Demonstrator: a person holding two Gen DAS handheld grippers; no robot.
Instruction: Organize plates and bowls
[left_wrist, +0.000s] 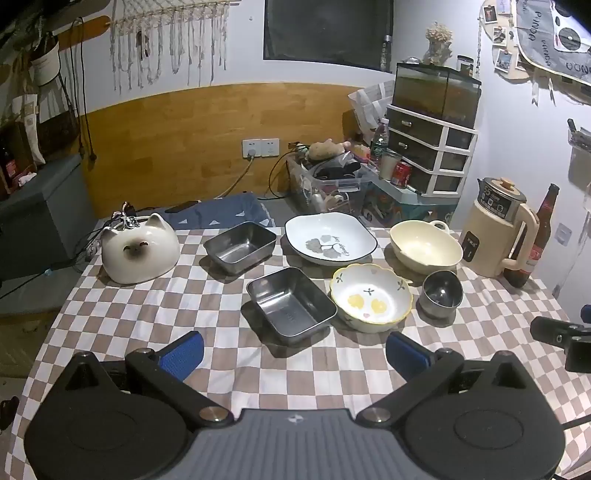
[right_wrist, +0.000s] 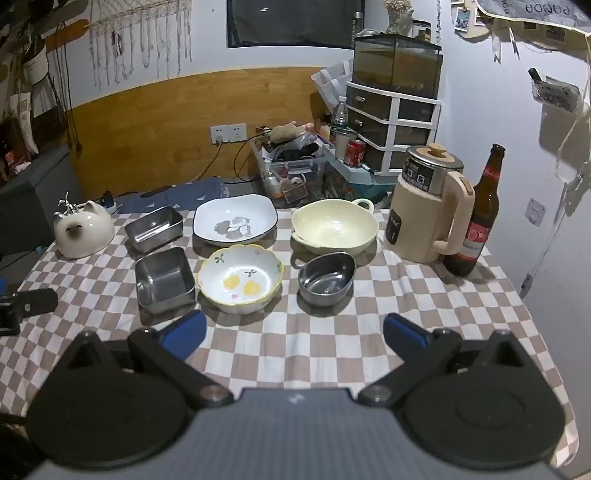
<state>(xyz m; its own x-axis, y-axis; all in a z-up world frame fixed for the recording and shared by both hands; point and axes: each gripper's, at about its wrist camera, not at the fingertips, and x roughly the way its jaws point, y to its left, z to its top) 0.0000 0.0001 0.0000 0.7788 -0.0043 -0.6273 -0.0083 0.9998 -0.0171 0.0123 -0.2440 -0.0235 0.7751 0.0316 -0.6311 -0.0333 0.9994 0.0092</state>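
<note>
On the checked tablecloth stand two steel rectangular trays, near (left_wrist: 291, 304) (right_wrist: 164, 280) and far (left_wrist: 240, 246) (right_wrist: 154, 228). There is a white square plate with a leaf print (left_wrist: 330, 238) (right_wrist: 235, 224), a cream bowl with handles (left_wrist: 424, 245) (right_wrist: 333, 226), a scalloped bowl with yellow fruit print (left_wrist: 370, 297) (right_wrist: 241, 278) and a small steel bowl (left_wrist: 441, 293) (right_wrist: 327, 278). My left gripper (left_wrist: 295, 354) is open and empty, just short of the near tray. My right gripper (right_wrist: 294, 334) is open and empty, just short of the scalloped bowl and the steel bowl.
A white cat-shaped ceramic piece (left_wrist: 139, 248) sits at the table's left. A cream kettle (right_wrist: 430, 206) and a brown bottle (right_wrist: 476, 218) stand at the right. A clear bin of clutter (left_wrist: 332, 181) and a drawer unit (left_wrist: 428, 151) are behind the table.
</note>
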